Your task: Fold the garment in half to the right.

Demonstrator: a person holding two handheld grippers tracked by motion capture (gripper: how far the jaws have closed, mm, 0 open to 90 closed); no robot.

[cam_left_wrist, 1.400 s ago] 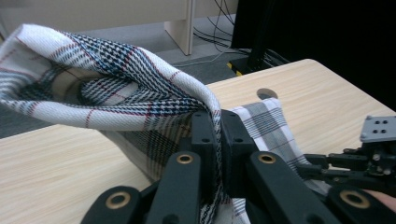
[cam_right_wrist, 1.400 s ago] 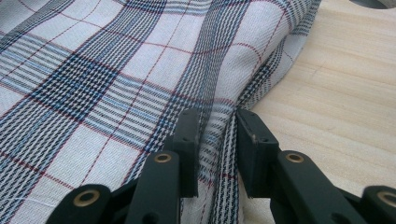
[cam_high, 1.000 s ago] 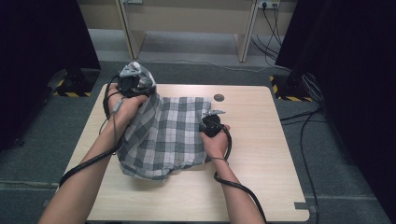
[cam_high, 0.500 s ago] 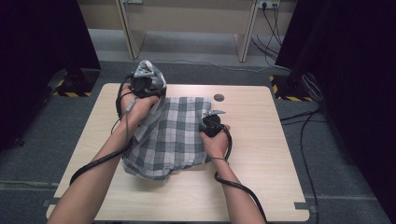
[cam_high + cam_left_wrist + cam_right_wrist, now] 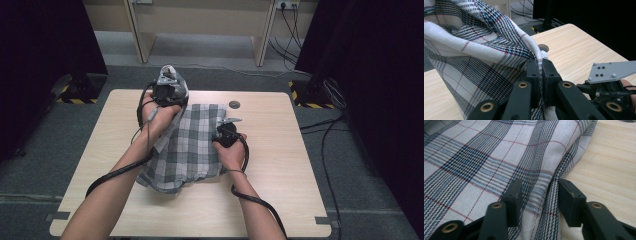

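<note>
Left claw (image 5: 540, 75) carried plaid cloth (image 5: 190, 145) rightward — right claw (image 5: 537, 200) opening astride edge.

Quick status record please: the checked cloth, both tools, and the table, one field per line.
cloth: checked cloth, spread and rumpled on the table, far-left corner lifted
left tool: left tool shut on a fold of the cloth, held up above the table's far edge
right tool: right tool has just been opening; jaws apart astride the cloth's right edge, pads not pressing
table: light wooden table, round hole near the far edge
</note>
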